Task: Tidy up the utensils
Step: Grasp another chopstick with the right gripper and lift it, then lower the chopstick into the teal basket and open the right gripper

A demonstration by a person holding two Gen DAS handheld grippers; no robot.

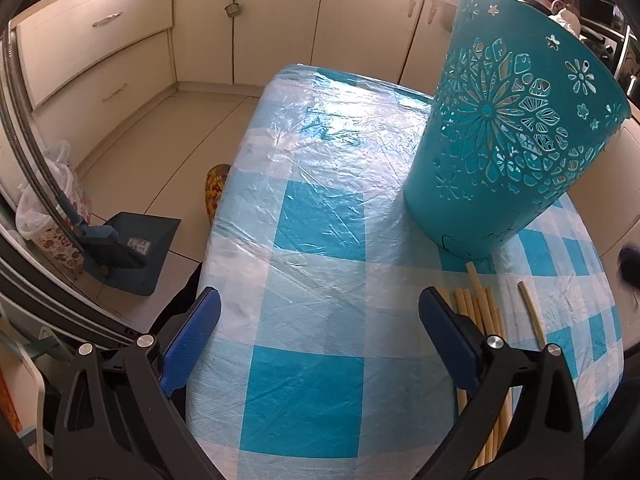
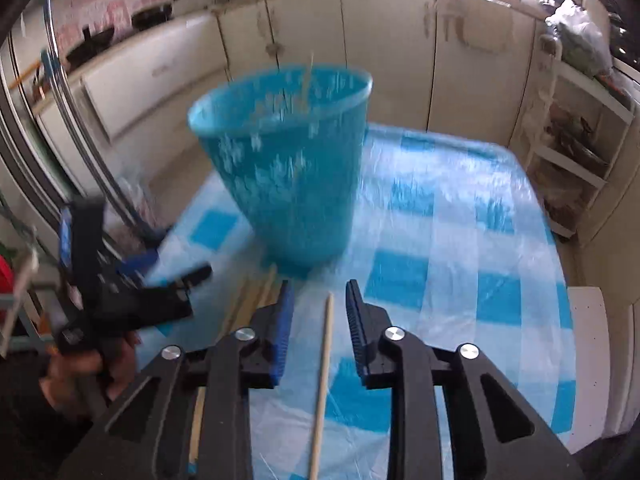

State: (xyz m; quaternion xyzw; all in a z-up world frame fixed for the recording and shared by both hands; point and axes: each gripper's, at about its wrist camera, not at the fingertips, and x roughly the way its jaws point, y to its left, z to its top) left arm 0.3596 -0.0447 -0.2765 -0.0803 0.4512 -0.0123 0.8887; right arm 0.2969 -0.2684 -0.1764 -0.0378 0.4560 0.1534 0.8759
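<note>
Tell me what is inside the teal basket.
In the right wrist view, a thin pale stick seems to poke above the teal basket rim, though motion blur leaves that unsure. Its wall hides the bottom, so any other contents cannot be seen.

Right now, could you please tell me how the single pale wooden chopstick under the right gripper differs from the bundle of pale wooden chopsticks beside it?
The single pale wooden chopstick lies alone between the open fingers of the right gripper, while the bundle of pale wooden chopsticks lies packed side by side. The single one is apart from the teal cut-out plastic bin; the bundle reaches nearer its base, beside the open left gripper. Both rest flat on the blue-and-white checked tablecloth.
</note>
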